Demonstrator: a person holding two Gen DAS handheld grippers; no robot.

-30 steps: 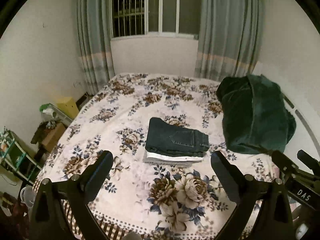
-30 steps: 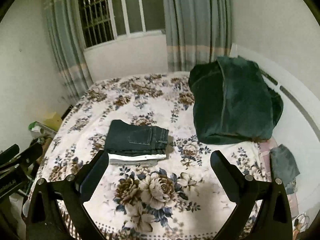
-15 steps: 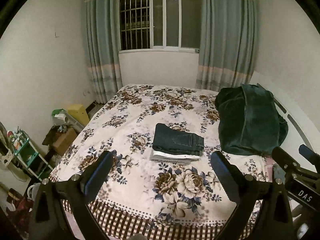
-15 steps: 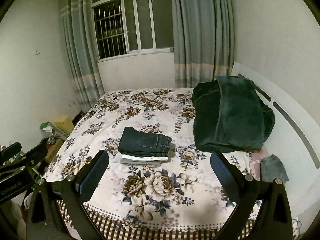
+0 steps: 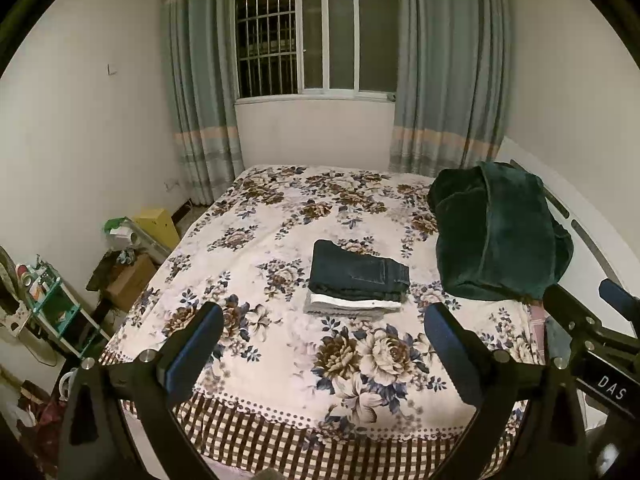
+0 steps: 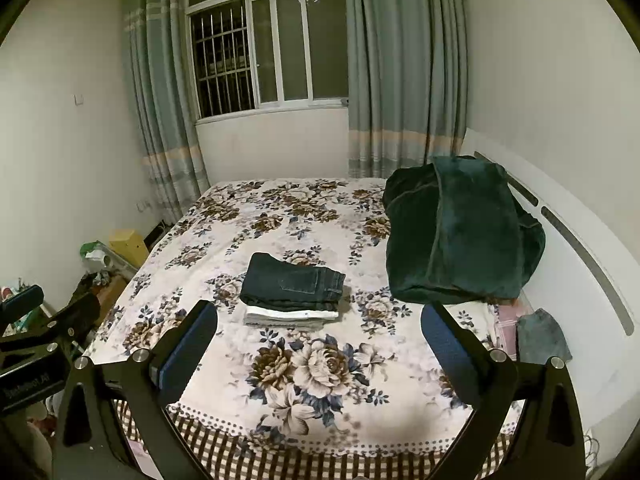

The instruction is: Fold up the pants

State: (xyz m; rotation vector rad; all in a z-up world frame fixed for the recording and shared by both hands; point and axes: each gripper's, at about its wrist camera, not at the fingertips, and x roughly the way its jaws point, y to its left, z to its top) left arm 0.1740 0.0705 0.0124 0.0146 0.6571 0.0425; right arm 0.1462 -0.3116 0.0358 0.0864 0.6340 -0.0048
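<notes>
Folded dark denim pants [image 5: 356,272] lie on top of a small stack of folded white and grey garments [image 5: 352,306] in the middle of the floral bed [image 5: 280,356]. The stack also shows in the right wrist view [image 6: 292,282]. My left gripper [image 5: 323,354] is open and empty, held back beyond the foot of the bed, well short of the stack. My right gripper [image 6: 319,350] is open and empty too, at a like distance. Each gripper shows at the edge of the other's view.
A bunched dark green blanket [image 5: 496,236] lies on the bed's right side by the white headboard [image 6: 580,264]. A small grey cloth [image 6: 542,336] lies at the bed's right edge. Boxes and a shelf [image 5: 52,308] crowd the floor at left. A curtained window [image 5: 316,40] is behind.
Both grippers have pulled back and up from the bed; the stack looks smaller and farther, and the bed's checked foot edge is now in view. The pants have not moved.
</notes>
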